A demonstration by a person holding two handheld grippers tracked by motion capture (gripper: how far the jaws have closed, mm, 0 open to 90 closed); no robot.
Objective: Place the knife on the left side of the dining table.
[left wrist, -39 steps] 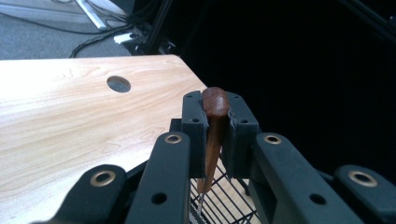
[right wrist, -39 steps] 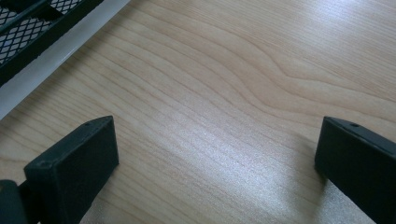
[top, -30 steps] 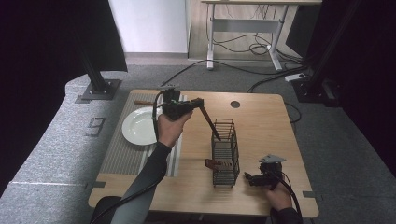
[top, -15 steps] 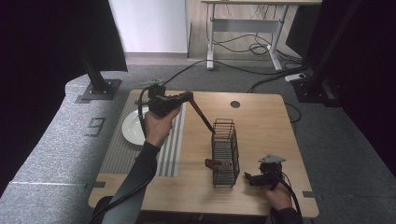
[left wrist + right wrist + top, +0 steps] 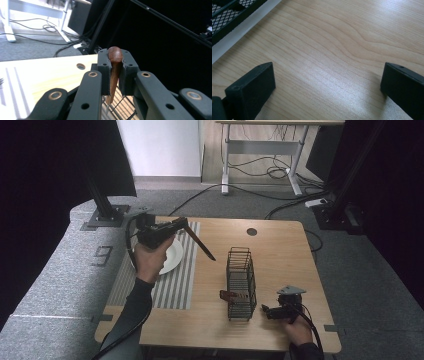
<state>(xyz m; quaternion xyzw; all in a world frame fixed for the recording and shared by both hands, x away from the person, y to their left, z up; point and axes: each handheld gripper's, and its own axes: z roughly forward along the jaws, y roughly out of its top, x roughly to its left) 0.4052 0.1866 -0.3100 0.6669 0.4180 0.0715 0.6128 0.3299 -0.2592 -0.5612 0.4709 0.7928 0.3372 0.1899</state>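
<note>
My left gripper hangs above the white plate, shut on the brown wooden handle of a utensil whose dark blade slants down to the right, toward the black wire basket. In the left gripper view the handle is clamped between the jaws of that gripper, its metal tip pointing down. A second brown-handled utensil pokes out of the basket's left side. My right gripper rests open on the table just right of the basket, and between its spread jaws lies bare wood.
A grey striped placemat lies under the plate on the wooden table, which has a round cable hole at the back. The basket's mesh base sits close to the right gripper. Grey carpet, cables and dark stands surround the table.
My left gripper has drawn the utensil up out of the basket and carried it left, over the plate. The right gripper has stayed put.
</note>
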